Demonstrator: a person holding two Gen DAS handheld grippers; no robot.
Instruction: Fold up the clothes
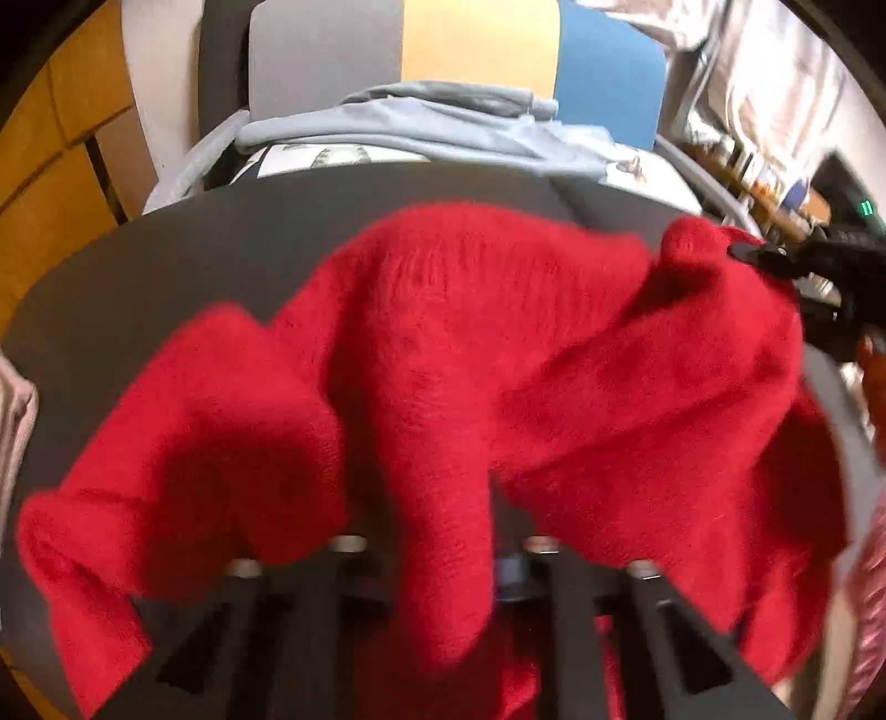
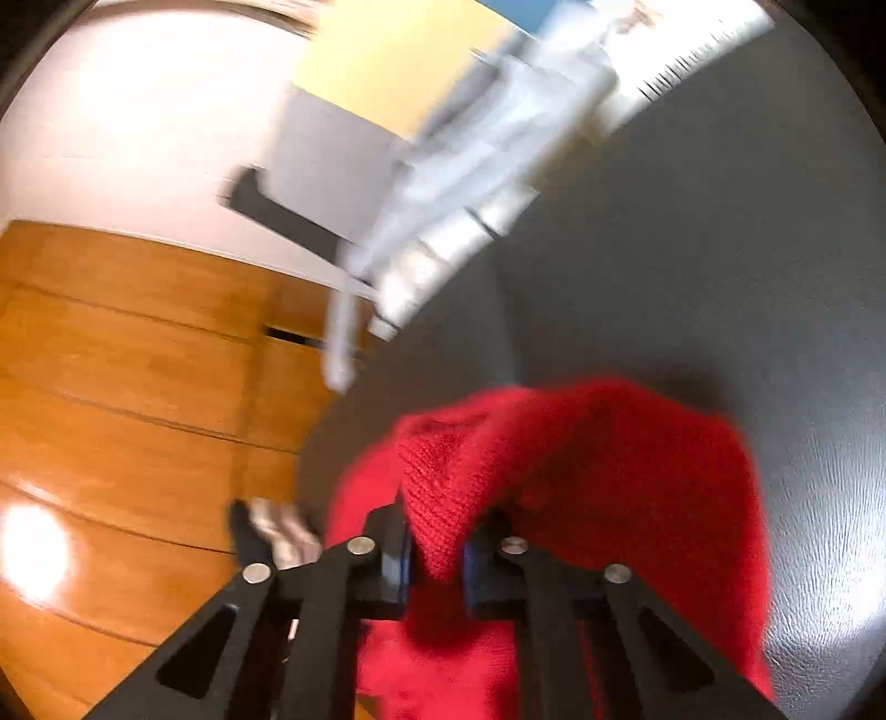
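A fuzzy red knit sweater (image 1: 443,354) hangs stretched above the dark grey table (image 1: 232,238). My left gripper (image 1: 437,559) is shut on a bunched fold of the sweater that drapes over and hides its fingertips. My right gripper (image 2: 437,565) is shut on another edge of the red sweater (image 2: 581,471), pinched between its blue pads. In the left wrist view the right gripper (image 1: 775,266) shows as a black shape at the sweater's far right corner. Both views are motion-blurred.
A light blue garment (image 1: 421,122) lies heaped at the table's far edge, over a chair back (image 1: 454,50). A pink cloth (image 1: 16,421) sits at the left edge. Wooden floor (image 2: 122,387) lies beyond the table's edge (image 2: 354,387). Cluttered shelves (image 1: 775,166) stand at right.
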